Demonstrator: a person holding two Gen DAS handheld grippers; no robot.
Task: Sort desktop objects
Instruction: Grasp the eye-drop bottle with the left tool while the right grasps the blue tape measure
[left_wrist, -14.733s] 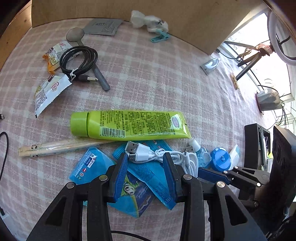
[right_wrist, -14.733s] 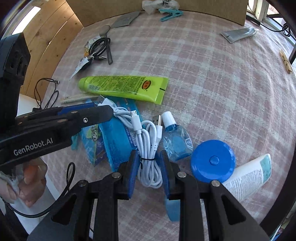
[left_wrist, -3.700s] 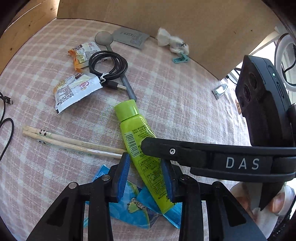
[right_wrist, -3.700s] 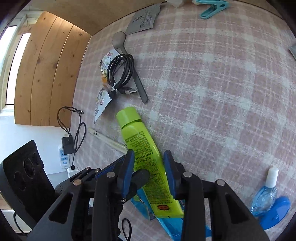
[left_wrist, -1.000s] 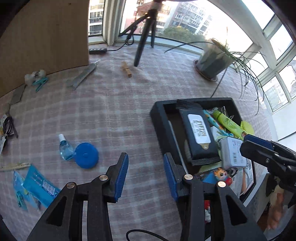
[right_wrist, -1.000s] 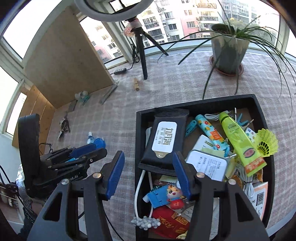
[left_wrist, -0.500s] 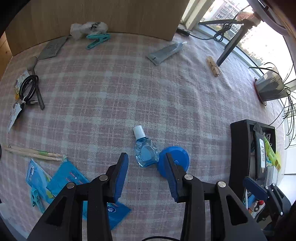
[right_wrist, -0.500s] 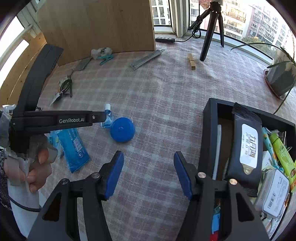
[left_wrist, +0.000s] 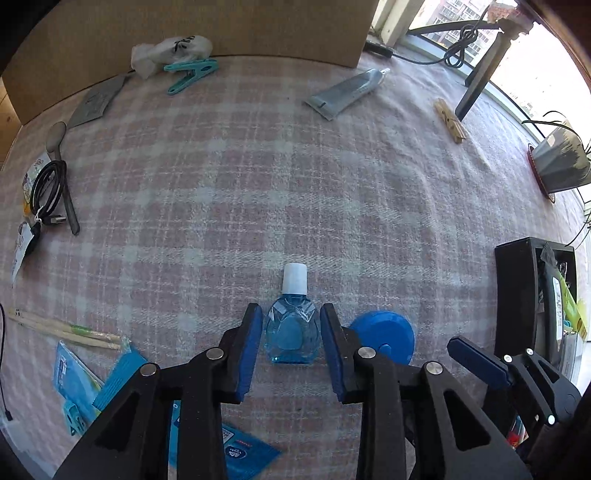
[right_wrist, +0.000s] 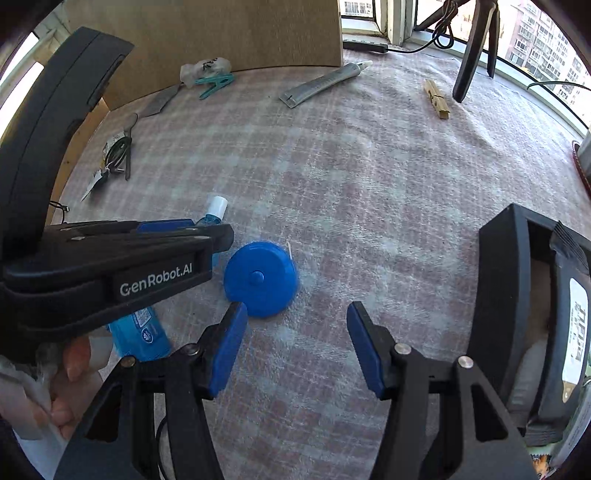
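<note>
Left wrist view: the left gripper (left_wrist: 290, 345), a second ago over the black storage tray (left_wrist: 517, 291), now straddles the small clear-blue dropper bottle (left_wrist: 292, 328) at 6 o'clock on the checked surface (left_wrist: 295, 184), jaws closing, not yet gripping; the right gripper (right_wrist: 295, 347) hangs wide and empty beside the round blue disc (right_wrist: 260, 278), likely next.

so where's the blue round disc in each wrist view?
Left wrist: blue disc lower right of centre, partly behind the left gripper's right finger, beside the eye-drop bottle.
Right wrist: disc left of centre, above the right gripper's left finger.
Shared landmark: wooden clothespin.
</note>
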